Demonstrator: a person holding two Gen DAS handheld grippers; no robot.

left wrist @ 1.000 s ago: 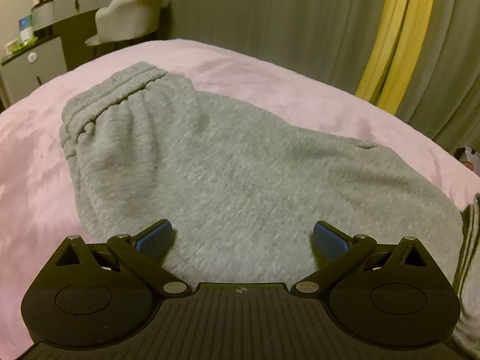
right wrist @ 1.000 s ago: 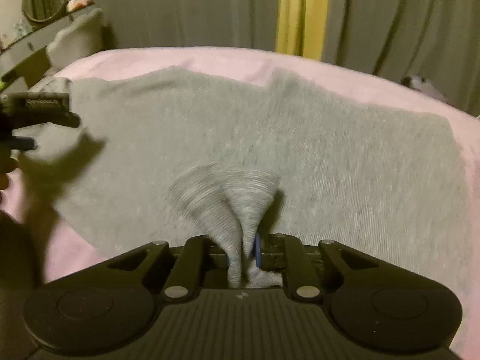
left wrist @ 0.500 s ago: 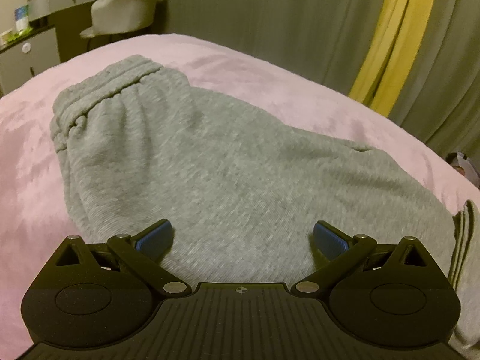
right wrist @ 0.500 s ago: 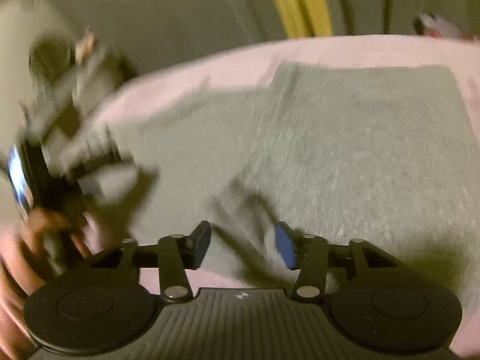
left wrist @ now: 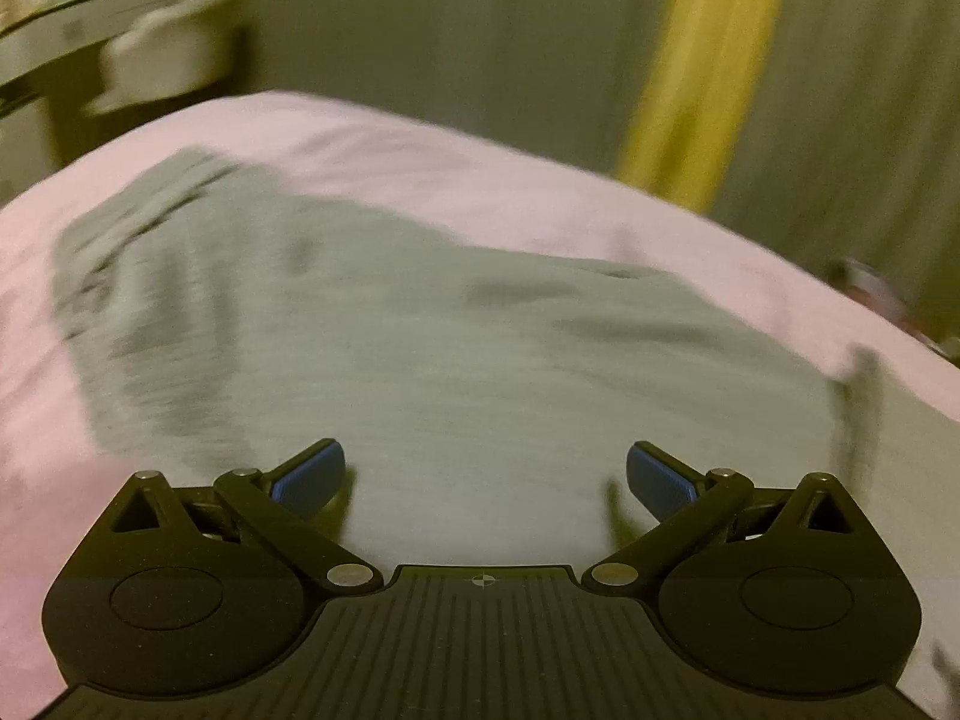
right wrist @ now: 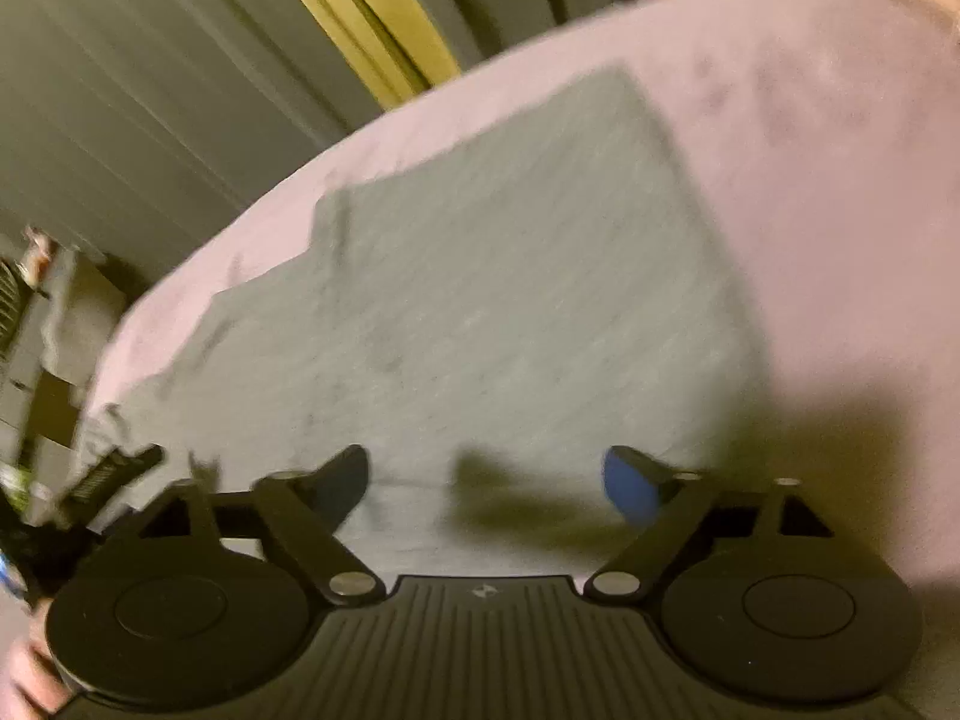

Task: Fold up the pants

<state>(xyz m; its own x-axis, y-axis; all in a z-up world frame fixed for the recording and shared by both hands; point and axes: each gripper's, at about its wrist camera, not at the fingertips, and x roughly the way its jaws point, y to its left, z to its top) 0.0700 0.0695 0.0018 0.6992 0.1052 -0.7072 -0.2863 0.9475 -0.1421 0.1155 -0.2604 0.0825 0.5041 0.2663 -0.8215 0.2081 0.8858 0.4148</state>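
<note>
The left gripper [left wrist: 485, 474] hangs low over the gray pants [left wrist: 420, 360], its blue-padded fingers [left wrist: 309, 477] spread wide and holding nothing. The right gripper [right wrist: 486, 480] is tilted, its fingers also spread and empty above the cloth. The pants lie folded flat on the pink blanket [right wrist: 810, 150]. Both views are blurred; no writing can be read. A yellow curtain [left wrist: 702, 72] hangs behind the bed.

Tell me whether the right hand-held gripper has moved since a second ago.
Yes. The right hand-held gripper has rolled and swung right: the yellow curtain now leans at upper left, and the jaws stand open over the gray pants.
</note>
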